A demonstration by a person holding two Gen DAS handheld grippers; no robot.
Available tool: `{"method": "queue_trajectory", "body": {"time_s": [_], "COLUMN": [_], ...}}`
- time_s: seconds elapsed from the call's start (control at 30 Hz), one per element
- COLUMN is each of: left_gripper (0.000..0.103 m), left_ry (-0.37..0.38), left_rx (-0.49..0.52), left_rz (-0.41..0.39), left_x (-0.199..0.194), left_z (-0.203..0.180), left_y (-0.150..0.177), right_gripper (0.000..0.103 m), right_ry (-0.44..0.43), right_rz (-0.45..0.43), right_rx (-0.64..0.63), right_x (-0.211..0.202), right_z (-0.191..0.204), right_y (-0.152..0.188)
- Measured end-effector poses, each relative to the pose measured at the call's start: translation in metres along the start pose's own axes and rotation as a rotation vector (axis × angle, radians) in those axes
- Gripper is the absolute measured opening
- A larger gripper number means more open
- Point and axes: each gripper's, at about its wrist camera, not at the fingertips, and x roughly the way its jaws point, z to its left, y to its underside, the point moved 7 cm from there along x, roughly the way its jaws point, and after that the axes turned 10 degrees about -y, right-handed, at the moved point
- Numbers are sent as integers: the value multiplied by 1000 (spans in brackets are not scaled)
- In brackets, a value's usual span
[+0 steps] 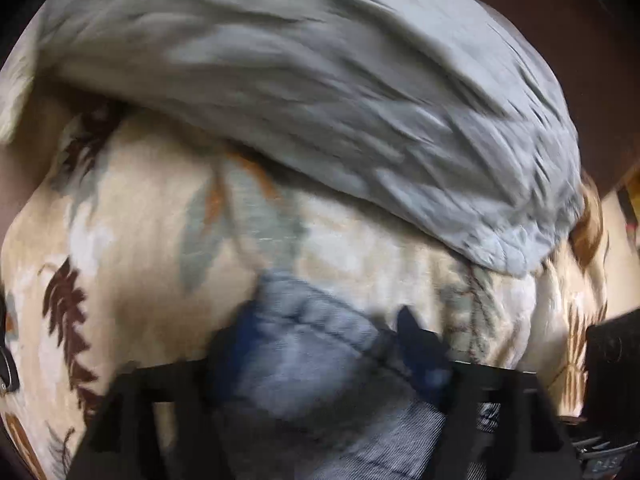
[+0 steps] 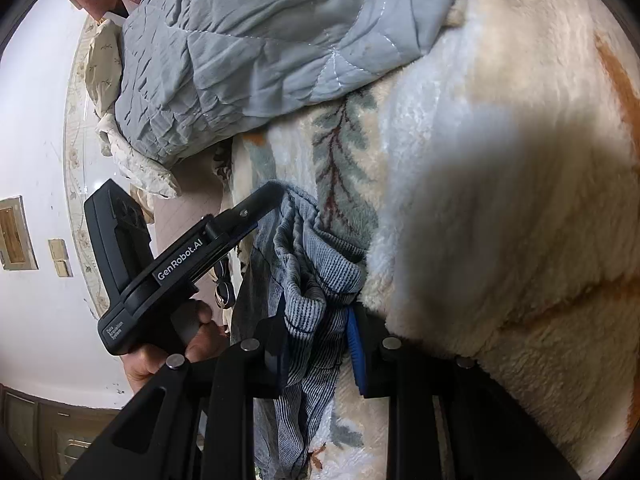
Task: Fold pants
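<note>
Now two tools, left tool (image 1: pixel 332 364) and right tool (image 2: pixel 320 344), each clamped on one striped pants (image 2: pixel 308 280).

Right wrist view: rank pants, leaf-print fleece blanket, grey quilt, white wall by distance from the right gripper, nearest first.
1. Striped pants: bunched between the right gripper fingers, centre.
2. Leaf-print fleece blanket: directly under and right of the pants.
3. Grey quilt: lying on the blanket, top centre, beyond the pants.
4. White wall: far left background, past the bed edge.
</note>
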Motion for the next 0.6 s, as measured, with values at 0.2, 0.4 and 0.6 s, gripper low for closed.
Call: {"method": "queue_trajectory", "body": {"time_s": [0.2,0.4,0.6], "left_gripper": [73,44,46], "left_ry": [-15,72,118], "left_rx": [10,-66,-28], "left_rz": [-3,8,-36], "left_x": [0,-5,-36], "left_z": [-8,13,31], "left_y": [-4,-4,-8], "right_gripper": [24,24,24], "right_ry": [-5,-5,-4], "right_rz": [6,3,0], "right_rx": [5,3,-3], "right_x": [0,0,2], "right_z": [-2,-4,-4], "right_y": [-2,-3,-3]}}
